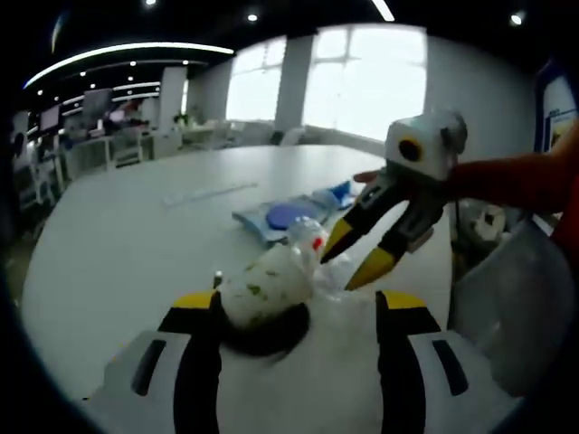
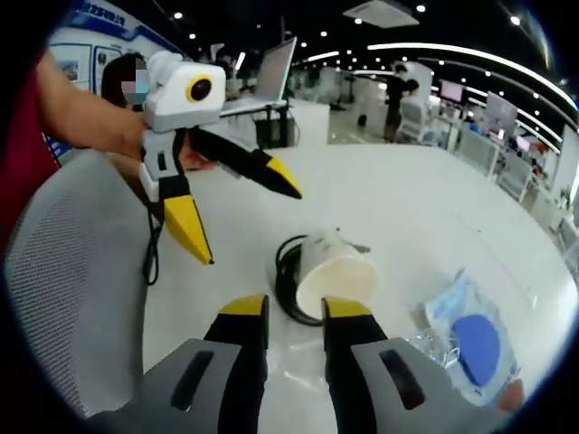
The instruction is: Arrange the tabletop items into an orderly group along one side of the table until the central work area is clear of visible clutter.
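A white paper cup (image 1: 264,287) flecked with green lies on its side over a black cable coil (image 1: 268,338), just past my left gripper (image 1: 298,300), whose jaws stand wide open around nothing. My right gripper (image 1: 355,254) reaches in from the right, open, its yellow tips close beside the cup's far end. In the right gripper view the cup (image 2: 336,277) shows its pale mouth just beyond my right gripper (image 2: 296,307), which is open with nothing in it. The cable (image 2: 288,282) curls left of the cup. The left gripper (image 2: 246,223) hangs open above the table.
A clear bag with a blue round item (image 1: 284,217) (image 2: 472,347) lies farther along the white table (image 1: 136,244). A thin white strip (image 1: 210,193) lies beyond it. A grey mesh chair (image 2: 63,271) (image 1: 511,307) stands at the table's edge, beside a person's red sleeve (image 1: 516,181).
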